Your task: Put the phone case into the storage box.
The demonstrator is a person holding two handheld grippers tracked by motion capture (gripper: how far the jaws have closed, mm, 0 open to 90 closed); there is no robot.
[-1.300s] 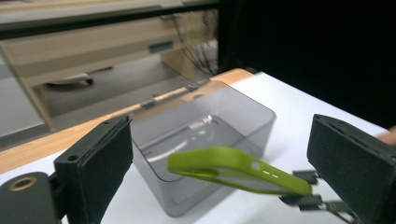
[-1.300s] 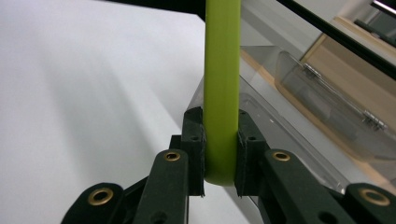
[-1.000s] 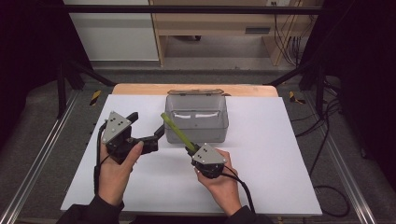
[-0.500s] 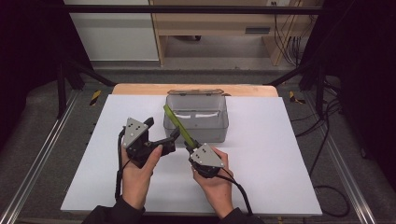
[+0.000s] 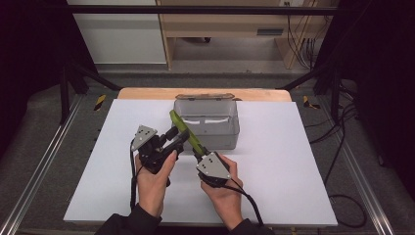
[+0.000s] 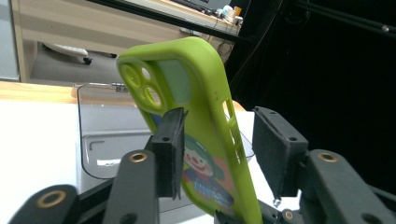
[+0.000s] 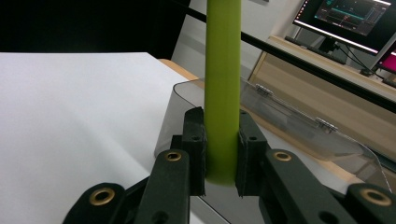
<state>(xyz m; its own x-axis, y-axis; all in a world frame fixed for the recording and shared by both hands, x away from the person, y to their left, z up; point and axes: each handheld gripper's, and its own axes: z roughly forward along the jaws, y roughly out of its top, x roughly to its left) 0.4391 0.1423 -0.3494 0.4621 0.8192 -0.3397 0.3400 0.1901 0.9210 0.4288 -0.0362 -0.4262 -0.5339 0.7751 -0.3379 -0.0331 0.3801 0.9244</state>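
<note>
While right gripper [image 7: 220,154] clamps the green phone case [image 6: 205,140], left gripper's [image 6: 219,149] closing jaws straddle it unclamped; a skewed squeeze may twist it loose.

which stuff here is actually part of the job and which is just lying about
In the job:
- lime green rubbery phone case with a clown print
- right gripper, shut on the case's edge
- left gripper, jaws just closing around the case; one pad touches, the other stands clear

Just lying about:
- clear grey plastic box with hinged lid
- white table top
- computer monitor
</note>
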